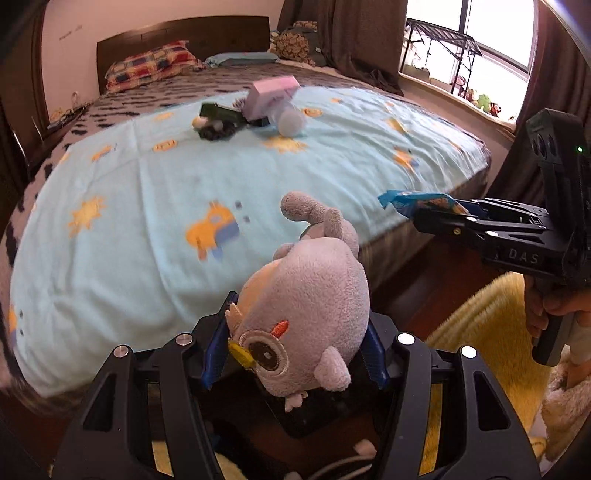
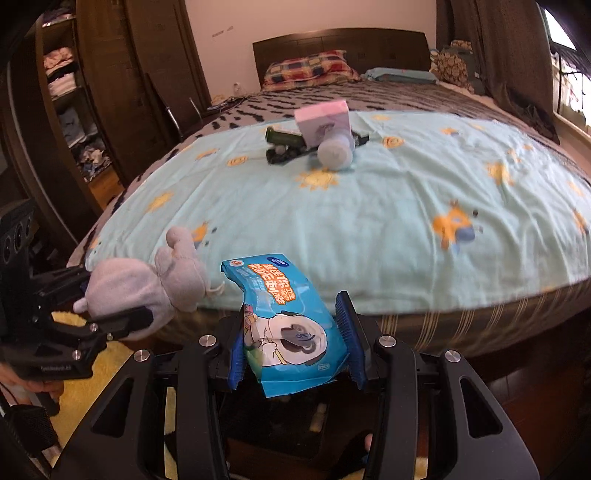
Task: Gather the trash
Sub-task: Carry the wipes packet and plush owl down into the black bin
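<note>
Blurred bed [image 2: 369, 229] behind left gripper [image 1: 295, 354] clamped on plush toy [image 1: 306, 295], right gripper [image 2: 295, 332] on wipes pack [image 2: 288, 332].

I see a bed [image 2: 369, 229] with a dark headboard [image 2: 340, 46] against the far wall [image 2: 303, 18]. Wardrobe [image 2: 122, 92] on the left; a bright window [image 1: 491, 40] with brown curtains [image 1: 354, 37] on the right.
</note>
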A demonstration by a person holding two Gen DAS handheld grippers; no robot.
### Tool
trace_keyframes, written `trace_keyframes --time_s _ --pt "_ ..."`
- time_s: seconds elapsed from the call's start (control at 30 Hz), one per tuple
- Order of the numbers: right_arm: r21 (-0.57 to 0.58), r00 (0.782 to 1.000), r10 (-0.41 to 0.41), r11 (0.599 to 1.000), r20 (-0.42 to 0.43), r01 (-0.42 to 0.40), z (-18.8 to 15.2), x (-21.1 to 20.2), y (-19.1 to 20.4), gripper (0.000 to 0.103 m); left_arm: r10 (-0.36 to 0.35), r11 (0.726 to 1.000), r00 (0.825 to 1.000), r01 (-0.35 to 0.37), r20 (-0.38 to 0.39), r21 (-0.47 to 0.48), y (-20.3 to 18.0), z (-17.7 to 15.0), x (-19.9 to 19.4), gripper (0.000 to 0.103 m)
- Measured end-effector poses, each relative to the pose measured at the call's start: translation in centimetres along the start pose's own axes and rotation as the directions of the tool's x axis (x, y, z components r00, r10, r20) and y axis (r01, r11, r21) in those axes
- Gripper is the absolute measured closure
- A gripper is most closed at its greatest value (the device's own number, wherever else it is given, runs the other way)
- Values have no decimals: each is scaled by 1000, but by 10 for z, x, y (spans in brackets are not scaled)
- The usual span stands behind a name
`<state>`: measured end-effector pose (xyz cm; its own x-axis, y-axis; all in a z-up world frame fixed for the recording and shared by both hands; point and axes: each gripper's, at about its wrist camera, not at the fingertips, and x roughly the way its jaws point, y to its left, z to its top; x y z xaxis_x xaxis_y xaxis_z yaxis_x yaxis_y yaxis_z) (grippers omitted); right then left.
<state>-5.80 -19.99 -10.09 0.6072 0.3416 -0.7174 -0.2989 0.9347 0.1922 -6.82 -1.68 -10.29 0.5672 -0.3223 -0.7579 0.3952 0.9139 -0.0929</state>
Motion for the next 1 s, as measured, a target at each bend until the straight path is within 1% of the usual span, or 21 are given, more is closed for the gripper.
trace_keyframes --time_s 0.13,0.23,0.3,0.4,0.47,0.6,0.73,0.87,0.93,1.0 --pt "20 999 15 1000 -51 -14 -23 9 7 59 3 1000 999 -4 -49 -5 -5 -25 8 46" --pt "43 995 26 999 -98 -22 -39 21 9 59 12 999 995 -15 -104 -31 -4 -46 24 46" --pt "58 991 35 998 -132 -28 -50 31 10 59 -3 998 990 -5 -144 -59 -2 -60 36 46" --pt "85 982 44 996 -185 -29 -64 46 11 59 -4 997 980 -11 -199 -74 1 -78 57 46" --pt "92 977 37 996 -212 -18 -71 55 11 59 -15 996 973 -6 -228 -88 2 -87 70 46" --pt "107 963 11 994 -269 19 -85 78 9 59 -16 994 964 -14 -264 -110 6 -95 89 46" --pt "128 954 14 991 -300 26 -92 96 6 59 -23 992 958 -13 -285 -126 10 -98 106 46" --pt "94 942 -9 995 -334 42 -100 113 9 59 -30 992 952 -9 -304 -126 12 -100 120 46" --pt "81 942 -8 996 -335 37 -103 116 15 58 -16 993 951 -22 -310 -119 13 -105 121 46" --pt "88 943 -8 995 -332 39 -104 116 15 58 -16 992 950 -23 -313 -122 13 -108 122 46"
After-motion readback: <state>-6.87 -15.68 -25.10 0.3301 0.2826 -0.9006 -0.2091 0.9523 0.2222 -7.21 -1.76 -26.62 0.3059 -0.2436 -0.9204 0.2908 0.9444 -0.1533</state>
